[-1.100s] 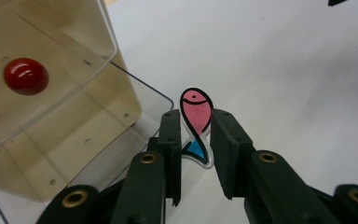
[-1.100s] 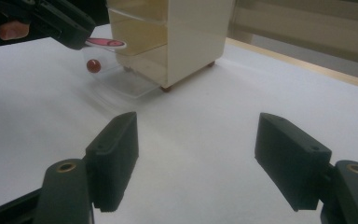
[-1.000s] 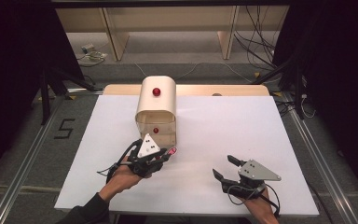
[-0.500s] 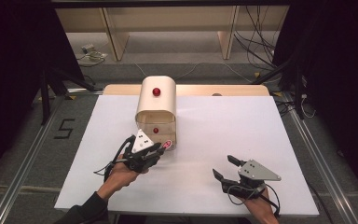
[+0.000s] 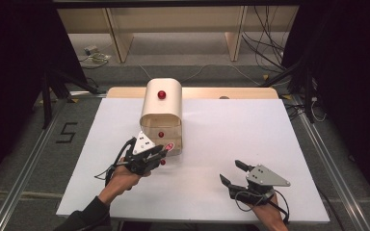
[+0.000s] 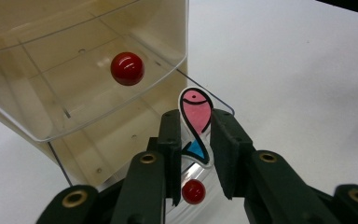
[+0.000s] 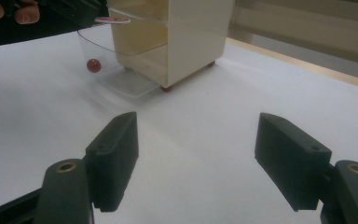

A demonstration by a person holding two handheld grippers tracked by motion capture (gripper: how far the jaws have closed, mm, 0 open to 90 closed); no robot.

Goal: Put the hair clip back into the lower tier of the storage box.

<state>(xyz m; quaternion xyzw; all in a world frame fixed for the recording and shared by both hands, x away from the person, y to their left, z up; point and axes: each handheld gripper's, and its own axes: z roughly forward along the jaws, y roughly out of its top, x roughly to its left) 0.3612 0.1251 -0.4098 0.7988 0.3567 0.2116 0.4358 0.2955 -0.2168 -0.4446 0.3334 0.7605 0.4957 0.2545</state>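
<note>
Left tongs (image 6: 196,122) pinching a fish tag (image 6: 196,109), carried a touch nearer the cabinet (image 5: 161,113) than a second ago and now held above the pulled-out bottom drawer (image 7: 123,86). Right tongs (image 7: 196,140) spread, empty, low over the bench (image 5: 250,139), well apart from the cabinet. Judged ready for dropping into the drawer; release not yet made.

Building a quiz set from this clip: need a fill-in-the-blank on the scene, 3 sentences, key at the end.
1. The left gripper is shut on a flat ____-shaped tag.
2. The lower drawer of the cabinet is pulled ____.
3. The right gripper, its jaws ____, rests on the white table, holding nothing.

Missing words: fish; open; open
</note>
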